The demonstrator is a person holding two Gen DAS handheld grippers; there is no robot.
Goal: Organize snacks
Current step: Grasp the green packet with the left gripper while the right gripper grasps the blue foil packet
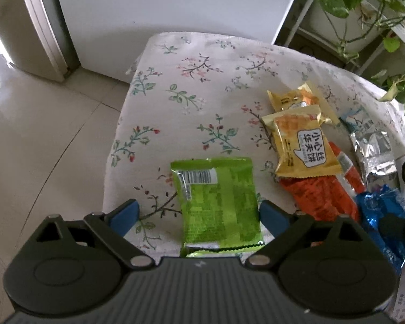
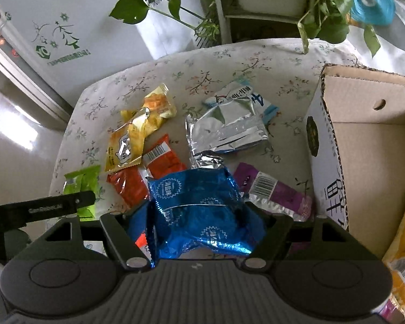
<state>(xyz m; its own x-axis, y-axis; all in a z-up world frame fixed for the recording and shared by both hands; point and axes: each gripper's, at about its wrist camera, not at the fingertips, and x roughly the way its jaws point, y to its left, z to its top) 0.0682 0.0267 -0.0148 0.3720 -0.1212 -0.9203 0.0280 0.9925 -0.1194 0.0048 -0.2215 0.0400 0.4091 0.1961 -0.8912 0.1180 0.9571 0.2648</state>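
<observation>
My left gripper [image 1: 199, 213] is open, its blue pads either side of a green snack packet [image 1: 220, 202] that lies on the floral tablecloth [image 1: 181, 91]; only the right pad seems to touch it. My right gripper [image 2: 199, 216] is shut on a crumpled blue foil packet [image 2: 199, 205] near the table's front. Beside them lie two yellow packets [image 2: 137, 127], an orange packet [image 2: 148, 172], a silver packet [image 2: 226, 132] and a purple packet [image 2: 272, 191]. An open cardboard box [image 2: 364, 124] stands at the right with a yellow packet [image 2: 402, 248] inside.
A white appliance [image 1: 159, 13] stands behind the table. Potted vines [image 2: 324, 19] on a white rack hang over the far right edge. Tiled floor [image 1: 40, 140] lies left of the table. The left gripper's arm [image 2: 40, 208] shows at the right view's left edge.
</observation>
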